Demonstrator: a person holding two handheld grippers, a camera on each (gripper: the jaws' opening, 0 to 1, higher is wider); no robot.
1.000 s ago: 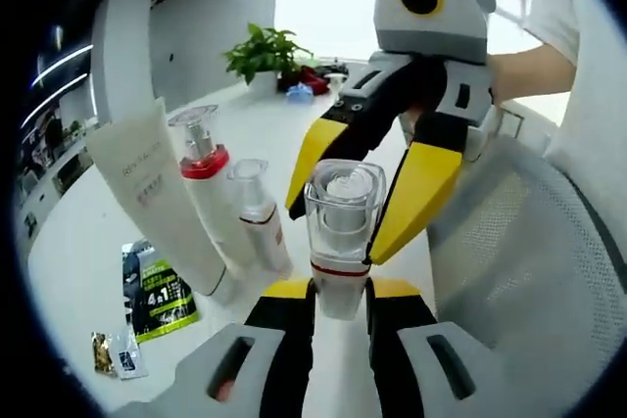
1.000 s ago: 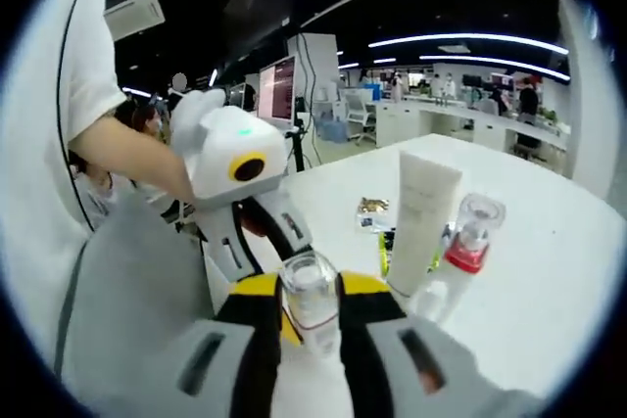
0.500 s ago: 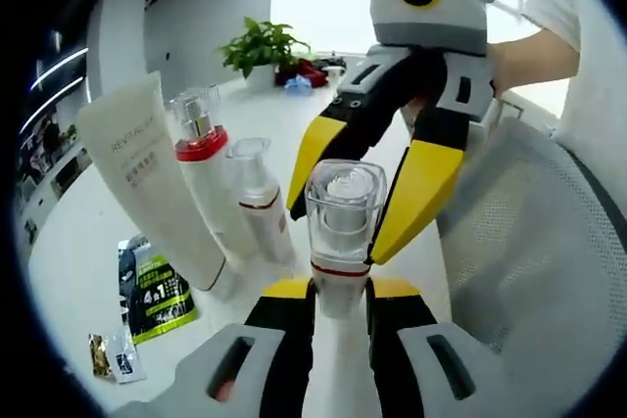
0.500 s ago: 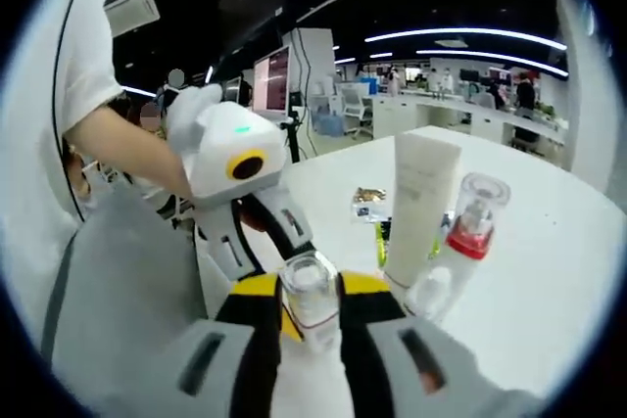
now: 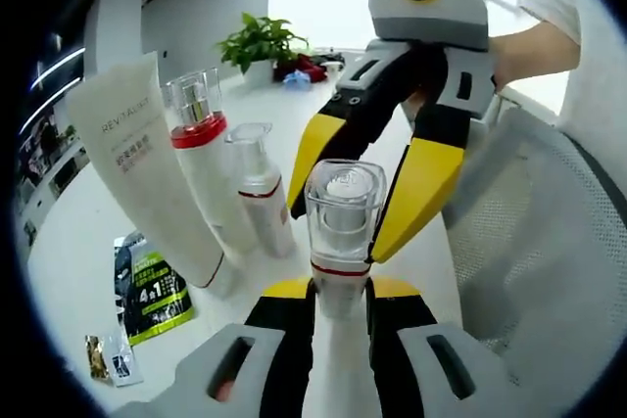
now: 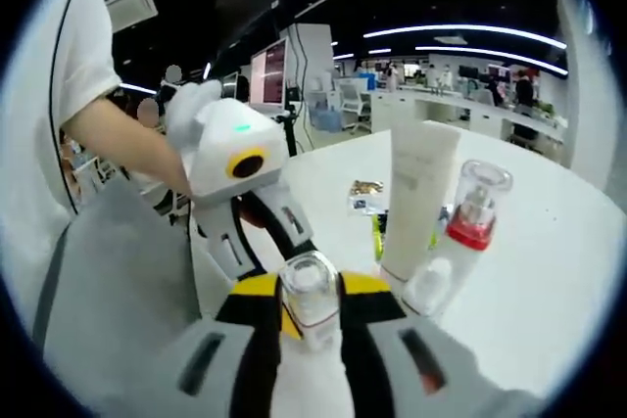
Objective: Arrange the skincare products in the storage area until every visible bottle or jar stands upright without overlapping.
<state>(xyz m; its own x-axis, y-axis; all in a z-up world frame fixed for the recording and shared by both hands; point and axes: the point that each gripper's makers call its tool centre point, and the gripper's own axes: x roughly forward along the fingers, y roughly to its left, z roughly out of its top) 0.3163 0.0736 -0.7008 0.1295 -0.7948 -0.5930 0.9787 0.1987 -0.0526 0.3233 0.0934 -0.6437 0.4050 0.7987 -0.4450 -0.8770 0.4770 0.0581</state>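
A white bottle with a clear square cap [image 5: 340, 205] and a thin red band stands between both grippers above the table edge. My left gripper [image 5: 340, 293] is shut on its lower body. My right gripper [image 5: 335, 234] comes in from the top of the left gripper view, its yellow fingers [image 5: 416, 188] pressed on either side of the cap. In the right gripper view the same bottle [image 6: 309, 293] sits in my right gripper [image 6: 311, 302], with the left gripper [image 6: 284, 242] behind it. Upright on the table stand a white tube [image 5: 147, 173], a red-collared bottle [image 5: 201, 159] and a small pump bottle [image 5: 260, 193].
A green sachet [image 5: 152, 293] and small packets [image 5: 108, 357] lie flat on the white table [image 5: 69, 232] near the tube. A potted plant [image 5: 257, 44] stands at the far end. A grey mesh chair [image 5: 534, 242] is beside the table edge. A person's arm [image 5: 534, 51] holds the right gripper.
Both views have drawn a little closer to the three standing products. The held bottle stays in the same grip of both grippers.
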